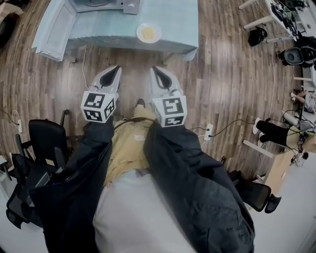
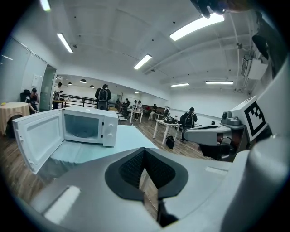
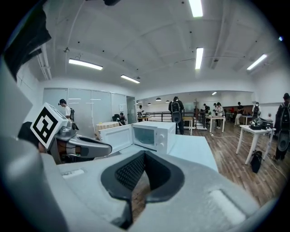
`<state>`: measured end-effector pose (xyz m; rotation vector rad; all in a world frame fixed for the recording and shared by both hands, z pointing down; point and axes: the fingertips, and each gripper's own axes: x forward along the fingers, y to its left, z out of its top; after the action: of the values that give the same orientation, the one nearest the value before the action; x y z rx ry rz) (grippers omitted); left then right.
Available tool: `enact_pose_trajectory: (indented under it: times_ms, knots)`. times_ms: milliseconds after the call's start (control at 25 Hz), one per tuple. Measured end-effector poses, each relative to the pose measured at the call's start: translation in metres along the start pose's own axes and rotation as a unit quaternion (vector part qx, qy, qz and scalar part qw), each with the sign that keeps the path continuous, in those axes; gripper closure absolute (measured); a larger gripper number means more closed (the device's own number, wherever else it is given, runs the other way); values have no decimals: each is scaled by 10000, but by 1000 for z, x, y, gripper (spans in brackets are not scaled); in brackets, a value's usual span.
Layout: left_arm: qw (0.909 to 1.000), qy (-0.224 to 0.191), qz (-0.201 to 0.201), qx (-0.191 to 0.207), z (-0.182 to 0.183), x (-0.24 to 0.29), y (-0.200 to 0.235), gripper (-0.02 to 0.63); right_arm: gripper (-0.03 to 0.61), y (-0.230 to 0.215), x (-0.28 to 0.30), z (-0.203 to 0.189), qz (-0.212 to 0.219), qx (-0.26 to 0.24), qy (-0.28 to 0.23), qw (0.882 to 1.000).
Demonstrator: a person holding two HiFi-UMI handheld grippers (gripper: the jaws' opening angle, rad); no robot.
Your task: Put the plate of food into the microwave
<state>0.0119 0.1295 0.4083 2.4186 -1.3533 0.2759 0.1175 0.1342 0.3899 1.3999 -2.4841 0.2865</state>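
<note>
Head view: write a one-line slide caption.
Left gripper and right gripper, shut and empty, face a table bearing an open microwave and plate of food.

Right gripper (image 3: 145,153), fingers (image 3: 129,172) together and empty, facing open-doored microwave (image 3: 154,136) on pale-blue table (image 3: 195,150).

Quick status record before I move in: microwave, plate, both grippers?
microwave: on the table, door swung open, nothing seen inside
plate of food: near the table's front edge, to the right of the microwave, untouched
left gripper: shut, empty, over the floor short of the table
right gripper: shut, empty, beside the left one
progress: plate not yet picked up
</note>
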Motion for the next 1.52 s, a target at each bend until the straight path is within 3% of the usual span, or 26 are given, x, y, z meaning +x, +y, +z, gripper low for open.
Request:
enact_pose_trajectory:
  times_ms: [240, 560, 760, 1040, 1200, 1520]
  knots:
    - [9999, 143, -36, 70, 3, 32, -7, 615, 577, -38, 13, -8, -62, 169, 77, 9998]
    - [9989, 462, -93, -15, -6, 58, 7, 615, 577, -49, 45, -18, 60, 292, 336, 9990]
    - [9973, 644, -293, -185, -13, 92, 36, 615, 577, -57, 82, -19, -52, 261, 498, 9984]
    - [9957, 560, -731, -62, 23, 144, 69, 615, 577, -80, 133, 13, -366, 187, 582, 9975]
    - [9936, 729, -854, -133, 25, 162, 95, 615, 577, -79, 170, 25, -365, 220, 653, 9970]
    - [9848, 1226, -1164, -402, 2, 184, 128, 615, 577, -78, 219, -9, -339, 619, 1288, 9892]
